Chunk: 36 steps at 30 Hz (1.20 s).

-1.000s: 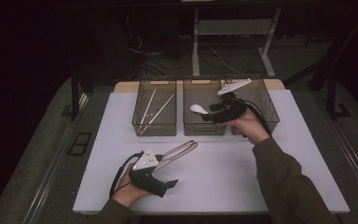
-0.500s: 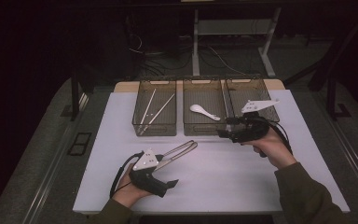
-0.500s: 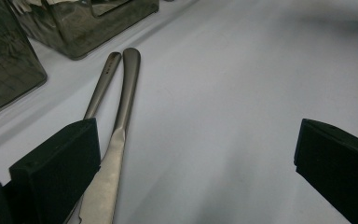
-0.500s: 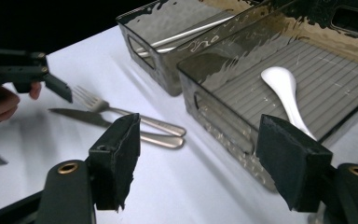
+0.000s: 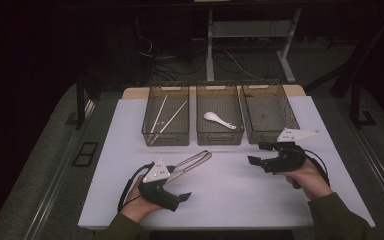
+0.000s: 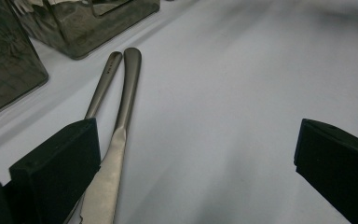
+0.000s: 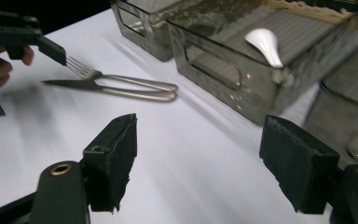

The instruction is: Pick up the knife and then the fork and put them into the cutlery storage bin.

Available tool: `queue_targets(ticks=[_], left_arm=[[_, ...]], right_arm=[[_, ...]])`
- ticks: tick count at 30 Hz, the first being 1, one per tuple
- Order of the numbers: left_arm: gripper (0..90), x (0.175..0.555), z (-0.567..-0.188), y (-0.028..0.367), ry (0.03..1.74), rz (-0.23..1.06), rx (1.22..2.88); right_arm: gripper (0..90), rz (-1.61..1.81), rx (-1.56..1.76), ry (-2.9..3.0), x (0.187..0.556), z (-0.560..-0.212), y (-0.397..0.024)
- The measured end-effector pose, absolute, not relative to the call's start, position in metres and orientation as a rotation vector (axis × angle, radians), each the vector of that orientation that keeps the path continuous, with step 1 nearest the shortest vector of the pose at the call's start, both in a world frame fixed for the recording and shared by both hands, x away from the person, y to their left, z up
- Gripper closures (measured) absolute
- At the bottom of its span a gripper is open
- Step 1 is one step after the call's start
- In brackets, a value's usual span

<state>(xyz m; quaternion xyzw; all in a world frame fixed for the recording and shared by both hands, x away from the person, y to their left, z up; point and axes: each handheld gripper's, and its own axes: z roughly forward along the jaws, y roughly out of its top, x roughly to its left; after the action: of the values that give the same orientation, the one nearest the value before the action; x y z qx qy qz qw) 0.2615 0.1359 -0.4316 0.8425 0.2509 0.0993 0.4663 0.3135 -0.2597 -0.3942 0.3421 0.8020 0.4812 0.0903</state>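
steel knife (image 6: 114,154) and fork (image 6: 103,86) lie side by side on the white table (image 5: 230,200), touching or nearly so along their handles. in the left gripper view they run lengthwise up and away from the left gripper (image 6: 193,163), handle ends pointing ahead toward the baskets (image 6: 81,23), while the knife's blade end passes close beside one jaw. the pair sits off to that jaw's side, not centred in the gap. the left gripper's jaws stand wide apart with bare table between them and nothing held.

in the high view the knife (image 5: 192,162) and fork (image 5: 197,157) slant from the left gripper (image 5: 172,187) up and rightward, handles toward the middle basket (image 5: 220,137).

the right gripper (image 5: 260,154) hovers low over the table, just in front of the right basket (image 5: 270,135). its jaws have just been opening and stand well apart with nothing between them. in the right gripper view the fork (image 7: 121,79) and knife (image 7: 107,91) lie well ahead of it and to one side, long axes crosswise to its line of sight, tines and blade tip toward the left gripper (image 7: 51,49). a white spoon (image 7: 265,44) lies in the basket (image 7: 223,79) ahead. chopsticks (image 5: 162,120) rest in the left basket (image 5: 152,135).
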Motion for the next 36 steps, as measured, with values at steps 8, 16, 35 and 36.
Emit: queue_targets(ticks=[8,16,35,36], left_arm=[[0.0,0.262,-0.432,0.136,0.614,0.247,2.073],[0.0,0.263,-0.43,0.136,0.612,0.255,2.088],[47.1,0.297,-0.413,0.141,0.646,0.246,2.137],[49.0,0.3,-0.414,0.141,0.65,0.241,2.144]], right_arm=[[26.3,1.415,1.069,2.363,0.295,-0.409,-0.278],[25.8,1.395,1.088,2.36,0.275,-0.423,-0.292],[25.7,1.387,1.119,2.334,0.252,-0.433,-0.307],[25.7,1.388,1.118,2.333,0.252,-0.433,-0.307]])
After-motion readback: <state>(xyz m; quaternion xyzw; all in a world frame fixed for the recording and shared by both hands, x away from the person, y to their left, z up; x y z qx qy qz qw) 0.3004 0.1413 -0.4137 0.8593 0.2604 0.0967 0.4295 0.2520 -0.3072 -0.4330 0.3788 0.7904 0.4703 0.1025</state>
